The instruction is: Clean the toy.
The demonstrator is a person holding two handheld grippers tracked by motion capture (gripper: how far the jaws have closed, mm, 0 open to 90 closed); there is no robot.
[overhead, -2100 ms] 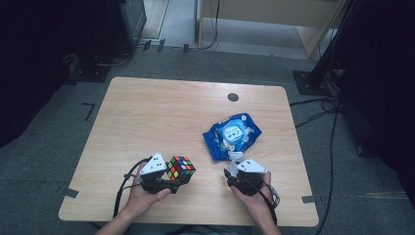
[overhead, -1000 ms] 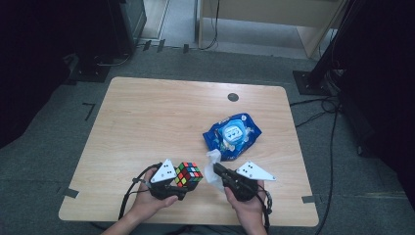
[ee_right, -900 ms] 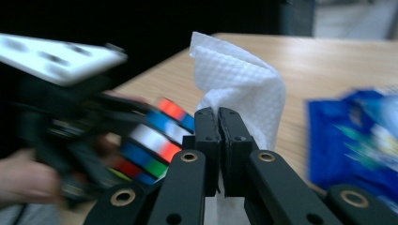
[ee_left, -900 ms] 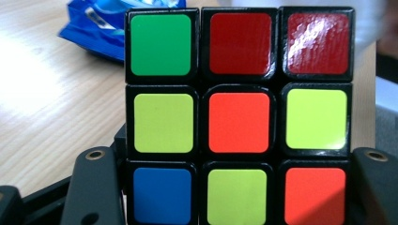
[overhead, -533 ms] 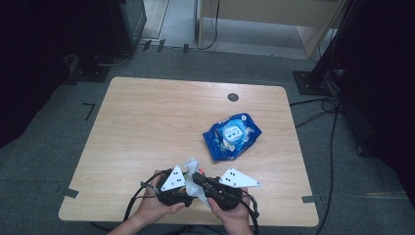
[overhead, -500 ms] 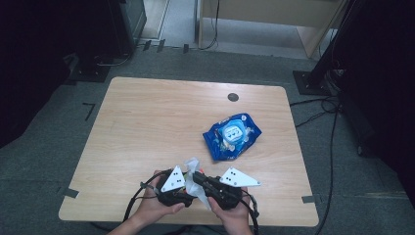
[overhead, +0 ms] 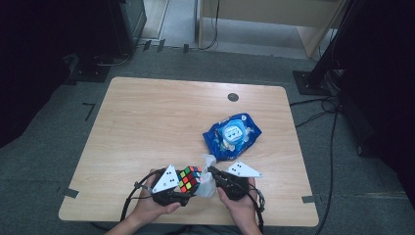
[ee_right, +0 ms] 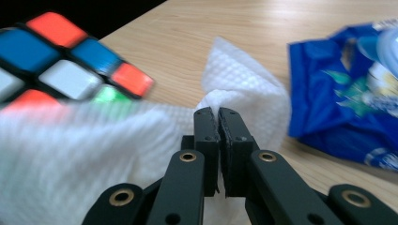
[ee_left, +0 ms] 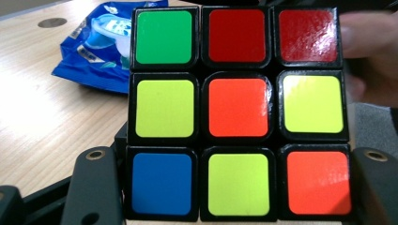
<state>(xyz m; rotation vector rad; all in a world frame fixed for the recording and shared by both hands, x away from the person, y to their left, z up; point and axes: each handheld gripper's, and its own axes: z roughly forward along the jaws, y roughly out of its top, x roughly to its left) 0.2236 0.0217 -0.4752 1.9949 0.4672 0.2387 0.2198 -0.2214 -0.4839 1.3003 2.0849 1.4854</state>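
Note:
A scrambled Rubik's cube [overhead: 190, 176] is held just above the table's near edge, with my left gripper [overhead: 182, 190] shut on it. In the left gripper view the cube [ee_left: 237, 108] shows a face of green, red, yellow, orange and blue stickers between the two jaws. My right gripper [overhead: 211, 172] is shut on a white wet wipe [overhead: 206, 185], which presses against the cube's right side. In the right gripper view the jaws [ee_right: 218, 117] pinch the wipe [ee_right: 94, 159], and the cube [ee_right: 61, 61] is blurred at upper left.
A blue pack of wipes [overhead: 232, 134] lies on the wooden table [overhead: 161, 117] just beyond my right gripper, and it also shows in the right gripper view [ee_right: 338, 93]. A dark round grommet [overhead: 233, 97] sits near the far edge. The floor drops off beyond every table edge.
My right gripper came in from near the pack with the wipe to the cube. In the last half second the wipe slid down the cube's right side. The left gripper kept hold of the cube.

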